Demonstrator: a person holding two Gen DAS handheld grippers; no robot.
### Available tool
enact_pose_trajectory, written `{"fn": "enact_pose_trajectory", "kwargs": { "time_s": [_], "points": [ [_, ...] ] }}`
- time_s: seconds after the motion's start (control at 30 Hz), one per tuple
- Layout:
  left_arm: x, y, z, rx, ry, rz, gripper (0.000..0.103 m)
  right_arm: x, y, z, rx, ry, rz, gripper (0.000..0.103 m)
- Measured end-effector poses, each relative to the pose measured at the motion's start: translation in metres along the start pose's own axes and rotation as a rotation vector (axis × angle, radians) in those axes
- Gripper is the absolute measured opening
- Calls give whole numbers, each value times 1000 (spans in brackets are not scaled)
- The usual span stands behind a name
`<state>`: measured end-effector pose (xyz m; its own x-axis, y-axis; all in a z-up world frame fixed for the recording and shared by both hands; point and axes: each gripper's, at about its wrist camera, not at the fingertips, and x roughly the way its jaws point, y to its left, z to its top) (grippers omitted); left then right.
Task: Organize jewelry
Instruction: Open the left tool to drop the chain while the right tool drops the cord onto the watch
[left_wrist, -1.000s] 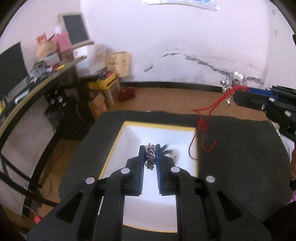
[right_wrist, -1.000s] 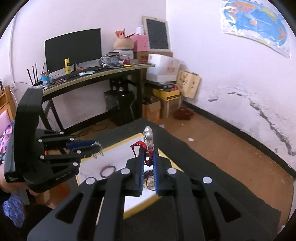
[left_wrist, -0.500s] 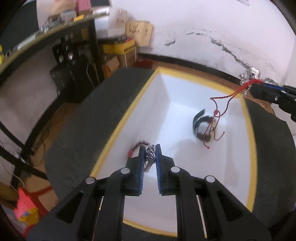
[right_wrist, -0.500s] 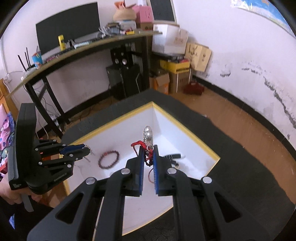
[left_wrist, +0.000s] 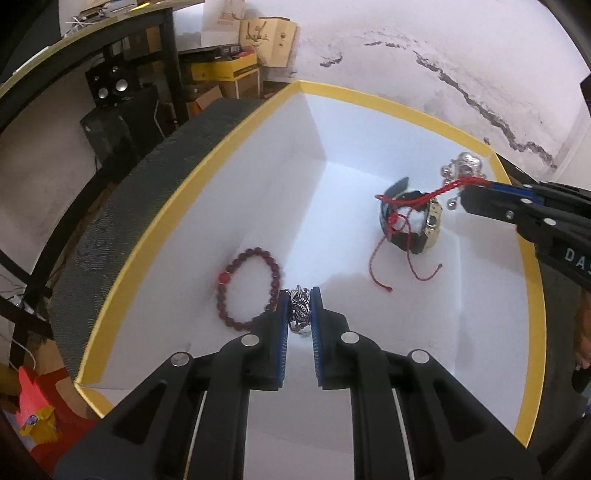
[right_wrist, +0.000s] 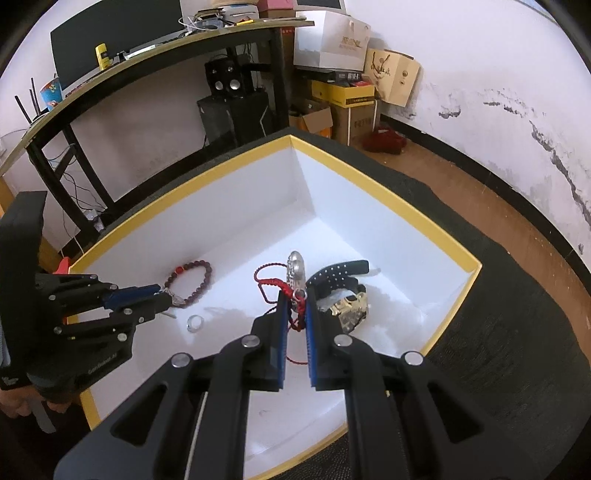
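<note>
A white box with a yellow rim sits on a dark mat. My left gripper is shut on a silver chain ornament, low inside the box beside a dark red bead bracelet. My right gripper is shut on a red cord with a silver pendant, over a black and gold watch. The cord's ends trail onto the box floor. A silver ring lies below the left gripper.
The box rests on a dark mat on a low table. A black desk with a monitor, speakers and cardboard boxes stand behind it. The brown floor and a cracked white wall lie beyond.
Both grippers have come down into the box with their pieces. The red cord now drapes over the watch and touches the floor of the box.
</note>
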<state>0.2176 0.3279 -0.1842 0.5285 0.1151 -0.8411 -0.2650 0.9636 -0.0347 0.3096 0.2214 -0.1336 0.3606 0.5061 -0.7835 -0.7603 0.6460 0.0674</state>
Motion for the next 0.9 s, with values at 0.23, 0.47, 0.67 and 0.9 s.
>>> {"fn": "enact_pose_trajectory", "kwargs": {
  "time_s": [0.23, 0.47, 0.67, 0.9],
  "points": [
    [4, -1, -2, -7, 13, -2, 11, 2, -2, 2, 3, 1, -6, 9],
    [5, -1, -1, -9, 17, -2, 11, 6, -3, 2, 6, 5, -11, 9],
    [6, -1, -1, -12, 17, -4, 11, 5, -3, 2, 5, 7, -15, 9],
    [6, -1, -1, -15, 17, -2, 11, 5, -4, 2, 7, 5, -19, 9]
  ]
}}
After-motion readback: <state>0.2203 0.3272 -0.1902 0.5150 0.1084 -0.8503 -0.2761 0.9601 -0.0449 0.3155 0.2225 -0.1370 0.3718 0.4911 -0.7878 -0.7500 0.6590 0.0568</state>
